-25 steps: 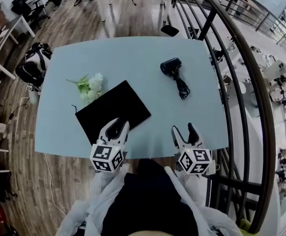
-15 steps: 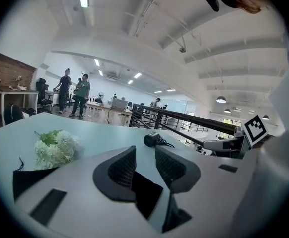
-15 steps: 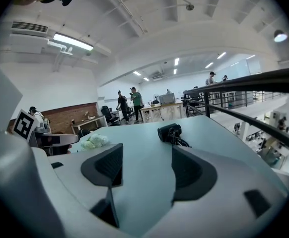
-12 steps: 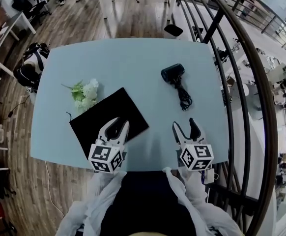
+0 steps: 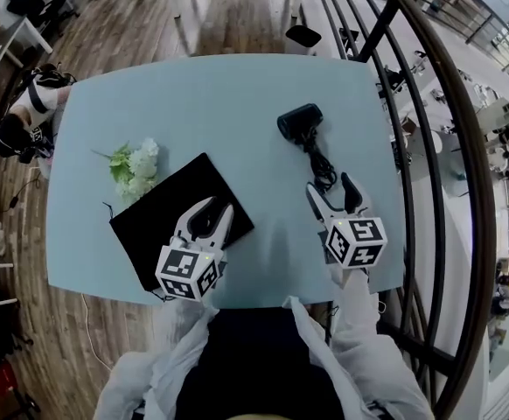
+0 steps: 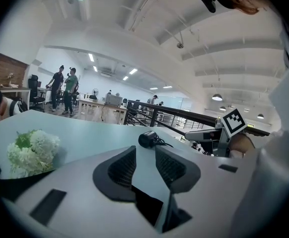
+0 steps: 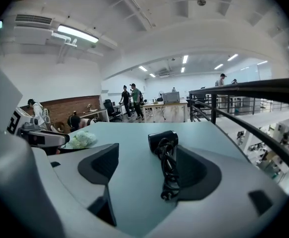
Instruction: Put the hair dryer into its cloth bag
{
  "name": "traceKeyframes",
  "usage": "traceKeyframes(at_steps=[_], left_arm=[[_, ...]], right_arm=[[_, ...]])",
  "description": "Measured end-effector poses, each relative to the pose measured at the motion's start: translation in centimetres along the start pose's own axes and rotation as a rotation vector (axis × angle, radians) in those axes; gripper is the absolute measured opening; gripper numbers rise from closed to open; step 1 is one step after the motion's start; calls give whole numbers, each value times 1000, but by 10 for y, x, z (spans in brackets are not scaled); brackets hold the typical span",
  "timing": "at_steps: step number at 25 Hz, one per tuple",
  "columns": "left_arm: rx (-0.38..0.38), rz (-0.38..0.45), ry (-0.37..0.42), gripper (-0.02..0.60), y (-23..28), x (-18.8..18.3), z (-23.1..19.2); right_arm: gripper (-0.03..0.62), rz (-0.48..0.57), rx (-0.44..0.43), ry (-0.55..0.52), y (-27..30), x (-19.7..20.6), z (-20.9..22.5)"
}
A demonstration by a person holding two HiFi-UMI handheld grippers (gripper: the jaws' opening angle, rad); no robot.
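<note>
The black hair dryer (image 5: pixel 300 122) lies on the pale blue table (image 5: pixel 237 94) at the far right, its coiled cord (image 5: pixel 323 175) trailing toward me. In the right gripper view the hair dryer (image 7: pixel 163 140) and cord (image 7: pixel 169 175) lie just ahead between the jaws, untouched. My right gripper (image 5: pixel 331 186) is open at the cord's near end, and its jaws have just been opening. The flat black cloth bag (image 5: pixel 163 208) lies at the near left. My left gripper (image 5: pixel 212 206) hovers open over the bag's near right corner, with nothing between the jaws.
A bunch of white flowers (image 5: pixel 132 163) lies by the bag's far left corner. A dark metal railing (image 5: pixel 429 147) curves along the table's right side. The table's near edge (image 5: pixel 237 283) is just below the grippers. People stand at desks (image 7: pixel 130 100) far off.
Both grippers have moved forward over the table, the right one up to the cord's end, the left one onto the bag. The right jaws stand wider.
</note>
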State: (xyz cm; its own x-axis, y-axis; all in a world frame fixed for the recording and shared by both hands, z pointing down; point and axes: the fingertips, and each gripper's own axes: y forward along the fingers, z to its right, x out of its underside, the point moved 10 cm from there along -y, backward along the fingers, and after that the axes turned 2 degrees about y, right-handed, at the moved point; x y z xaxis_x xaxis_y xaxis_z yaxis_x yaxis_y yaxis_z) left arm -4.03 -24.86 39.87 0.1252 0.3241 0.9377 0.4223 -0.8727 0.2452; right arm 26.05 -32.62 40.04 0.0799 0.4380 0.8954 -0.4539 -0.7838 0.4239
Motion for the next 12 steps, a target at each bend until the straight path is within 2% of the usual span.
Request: traceKeyframes(at_steps=[5, 12], left_arm=[[14, -16, 9, 129, 23, -3, -3], [12, -41, -7, 129, 46, -1, -11]], right_arm=[[396, -56, -16, -18, 42, -10, 20], [408, -152, -30, -40, 103, -6, 40]])
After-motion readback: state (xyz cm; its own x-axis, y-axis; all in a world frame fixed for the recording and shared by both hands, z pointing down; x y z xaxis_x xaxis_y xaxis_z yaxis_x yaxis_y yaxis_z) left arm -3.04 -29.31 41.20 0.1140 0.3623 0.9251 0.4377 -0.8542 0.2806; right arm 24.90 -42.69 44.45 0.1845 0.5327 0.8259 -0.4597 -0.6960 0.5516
